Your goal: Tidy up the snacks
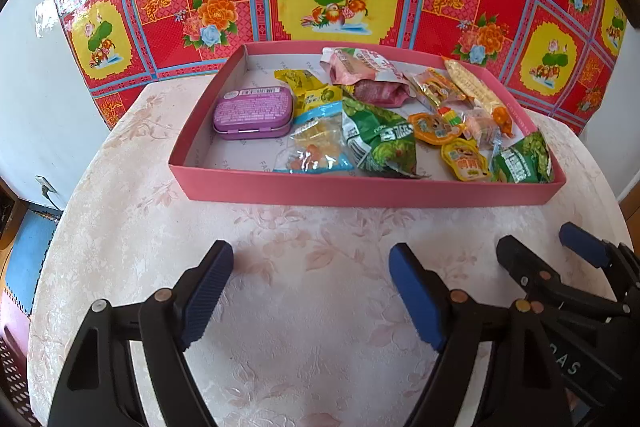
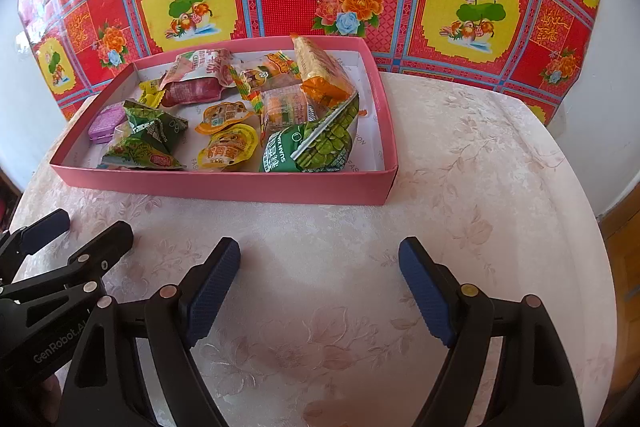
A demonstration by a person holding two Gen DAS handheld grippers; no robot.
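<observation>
My left gripper (image 1: 310, 267) and right gripper (image 2: 319, 265) hover over the tablecloth (image 1: 280, 227), jaws spread, holding nothing. Snack packets sit inside the pink box (image 1: 360, 189) ahead: purple tin (image 1: 253, 111) at its left end, green pea bag (image 2: 316, 145) toward its right.

Snack packets (image 1: 380, 143) + purple tin (image 1: 253, 112) piled in pink tray (image 1: 360, 191).

My left gripper (image 1: 310, 291): jaws spread wide, nothing between them | my right gripper (image 2: 320, 287): jaws equally wide, nothing held | the two sit side by side, near each other, fingers pointing forward.
</observation>
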